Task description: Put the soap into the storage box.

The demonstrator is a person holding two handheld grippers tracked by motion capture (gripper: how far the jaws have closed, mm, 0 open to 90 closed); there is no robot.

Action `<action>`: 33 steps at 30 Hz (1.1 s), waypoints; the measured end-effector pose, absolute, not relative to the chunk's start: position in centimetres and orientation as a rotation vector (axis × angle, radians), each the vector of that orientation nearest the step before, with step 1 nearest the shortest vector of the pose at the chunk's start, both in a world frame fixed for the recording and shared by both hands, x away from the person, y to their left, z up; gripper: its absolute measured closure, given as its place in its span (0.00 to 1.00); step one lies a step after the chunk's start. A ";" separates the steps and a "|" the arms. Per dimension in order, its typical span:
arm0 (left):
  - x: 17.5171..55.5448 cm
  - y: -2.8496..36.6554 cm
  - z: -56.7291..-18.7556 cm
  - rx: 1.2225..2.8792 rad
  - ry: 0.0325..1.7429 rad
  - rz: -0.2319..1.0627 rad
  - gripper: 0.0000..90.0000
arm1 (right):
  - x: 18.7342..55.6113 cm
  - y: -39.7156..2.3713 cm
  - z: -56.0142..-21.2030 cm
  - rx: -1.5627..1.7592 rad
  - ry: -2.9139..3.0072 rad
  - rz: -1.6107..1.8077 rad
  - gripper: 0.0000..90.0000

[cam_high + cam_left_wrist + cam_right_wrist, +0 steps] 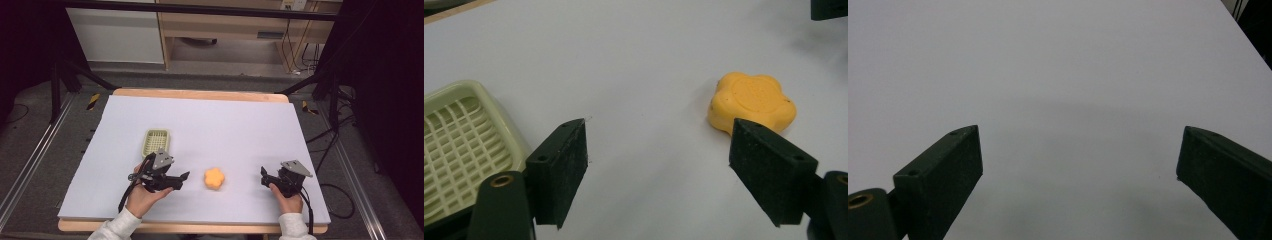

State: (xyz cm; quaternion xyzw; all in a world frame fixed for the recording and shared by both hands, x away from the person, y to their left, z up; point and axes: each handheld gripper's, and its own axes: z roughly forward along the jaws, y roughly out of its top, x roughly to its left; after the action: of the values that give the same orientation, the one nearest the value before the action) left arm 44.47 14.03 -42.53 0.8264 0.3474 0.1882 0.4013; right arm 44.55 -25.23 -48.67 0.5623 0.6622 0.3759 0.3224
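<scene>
An orange flower-shaped soap (214, 178) lies on the white table cover, near the front middle. A pale green slotted soap dish (156, 141) sits behind and to the left of it. My left gripper (183, 180) is just left of the soap, open, pointing toward it. In the left gripper view the soap (751, 100) lies beyond the right jaw, the dish (459, 145) is beside the left jaw, and nothing is between the jaws of the left gripper (659, 130). My right gripper (263, 176) rests right of the soap, and in its own view the right gripper (1078, 132) is open over bare cover.
The white cover (200, 120) spans most of the wooden table, with open room behind the soap and dish. The table's front edge (190, 227) runs just behind my hands. Cables trail from both grippers. Black stands and cables lie on the floor around.
</scene>
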 end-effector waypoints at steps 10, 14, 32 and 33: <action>44.6 12.6 -42.3 2.091 0.857 0.459 0.25 | 44.6 -25.2 -48.7 1.477 1.741 0.987 0.06; 44.7 11.9 -42.4 2.106 0.843 0.446 0.25 | 44.6 -25.3 -48.7 1.477 1.742 0.988 0.06; 45.0 10.0 -42.3 2.132 0.815 0.418 0.25 | 44.6 -25.2 -48.7 1.476 1.742 0.985 0.06; 45.0 9.9 -42.3 2.136 0.810 0.413 0.25 | 44.6 -25.2 -48.7 1.475 1.741 0.984 0.06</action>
State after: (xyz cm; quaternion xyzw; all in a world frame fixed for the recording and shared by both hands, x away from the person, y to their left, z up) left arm 44.96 9.92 -42.28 0.8437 0.3200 0.1631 0.3989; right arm 44.58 -25.23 -48.67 0.5620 0.6632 0.3749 0.3222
